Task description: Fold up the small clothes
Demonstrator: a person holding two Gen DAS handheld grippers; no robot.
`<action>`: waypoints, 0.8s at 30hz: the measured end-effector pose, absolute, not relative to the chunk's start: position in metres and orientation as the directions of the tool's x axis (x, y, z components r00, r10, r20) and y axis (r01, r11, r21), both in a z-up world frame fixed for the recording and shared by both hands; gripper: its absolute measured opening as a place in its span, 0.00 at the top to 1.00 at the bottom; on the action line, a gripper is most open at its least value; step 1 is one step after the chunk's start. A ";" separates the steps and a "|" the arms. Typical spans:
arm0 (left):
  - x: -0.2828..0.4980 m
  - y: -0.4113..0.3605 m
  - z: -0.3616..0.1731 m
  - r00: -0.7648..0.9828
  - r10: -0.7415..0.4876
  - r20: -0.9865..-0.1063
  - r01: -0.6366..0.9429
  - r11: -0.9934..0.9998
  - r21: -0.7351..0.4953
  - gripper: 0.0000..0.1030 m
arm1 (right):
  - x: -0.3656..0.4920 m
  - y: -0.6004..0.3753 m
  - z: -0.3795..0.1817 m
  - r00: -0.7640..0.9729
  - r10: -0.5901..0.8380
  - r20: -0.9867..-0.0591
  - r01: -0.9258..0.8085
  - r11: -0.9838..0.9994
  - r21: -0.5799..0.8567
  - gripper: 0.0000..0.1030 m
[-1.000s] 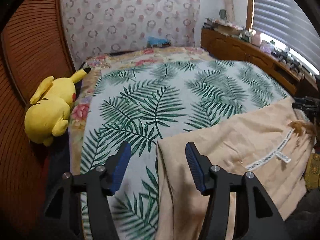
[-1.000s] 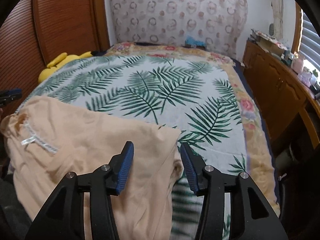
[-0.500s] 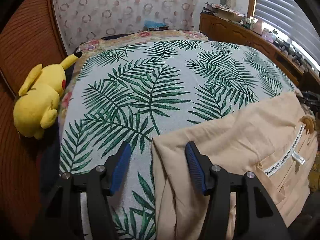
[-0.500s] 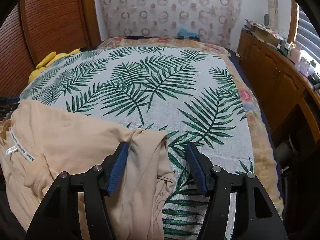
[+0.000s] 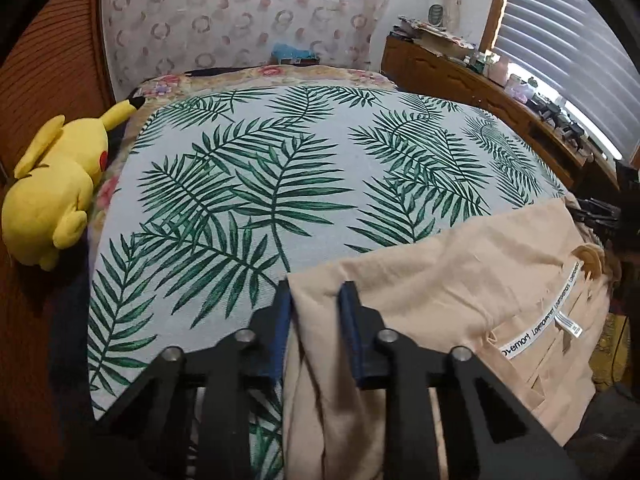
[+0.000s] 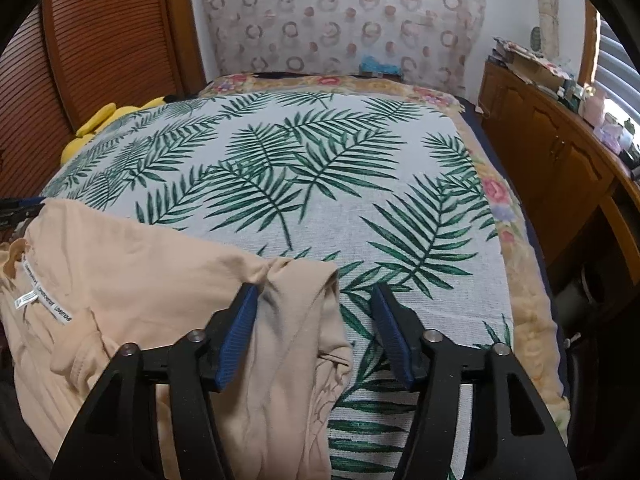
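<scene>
A peach garment (image 5: 460,280) with a white label strip lies across the near edge of the bed's palm-leaf cover (image 5: 280,168). My left gripper (image 5: 316,308) is shut on the garment's left corner, with cloth pinched between the blue pads. In the right wrist view the same garment (image 6: 132,272) spreads to the left. My right gripper (image 6: 314,320) is open, its jaws on either side of the garment's bunched right corner (image 6: 304,280), which lies between them without being pinched.
A yellow plush toy (image 5: 56,188) lies at the bed's left edge by a wooden slatted wall. A wooden cabinet (image 6: 560,160) with clutter on top runs along the right side. The patterned headboard (image 6: 340,12) stands at the far end.
My left gripper has closed on the garment's left corner. My right gripper has stayed open around the right corner. Both views have shifted slightly forward over the bed.
</scene>
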State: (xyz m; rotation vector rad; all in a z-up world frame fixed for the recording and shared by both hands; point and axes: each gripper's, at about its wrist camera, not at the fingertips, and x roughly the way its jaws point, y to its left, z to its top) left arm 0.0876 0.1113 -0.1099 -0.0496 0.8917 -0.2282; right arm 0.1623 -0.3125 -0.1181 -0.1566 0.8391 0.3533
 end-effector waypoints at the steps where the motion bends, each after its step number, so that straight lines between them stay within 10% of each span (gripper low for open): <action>1: 0.087 0.109 -0.109 0.606 -0.219 -0.765 0.180 0.974 -0.137 0.90 | 0.162 -0.312 -0.118 0.612 0.254 -0.749 -0.375 0.927 0.008 0.51; 7: 0.066 0.102 -0.087 0.668 -0.221 -0.711 0.184 0.974 -0.129 0.96 | 0.151 -0.298 -0.114 0.552 0.344 -0.759 -0.482 0.875 0.046 0.91; 24: -0.050 0.108 0.064 0.889 -0.272 -0.368 0.223 0.960 -0.171 0.96 | 0.030 -0.309 0.036 0.746 0.474 -0.467 -0.524 0.851 0.027 0.93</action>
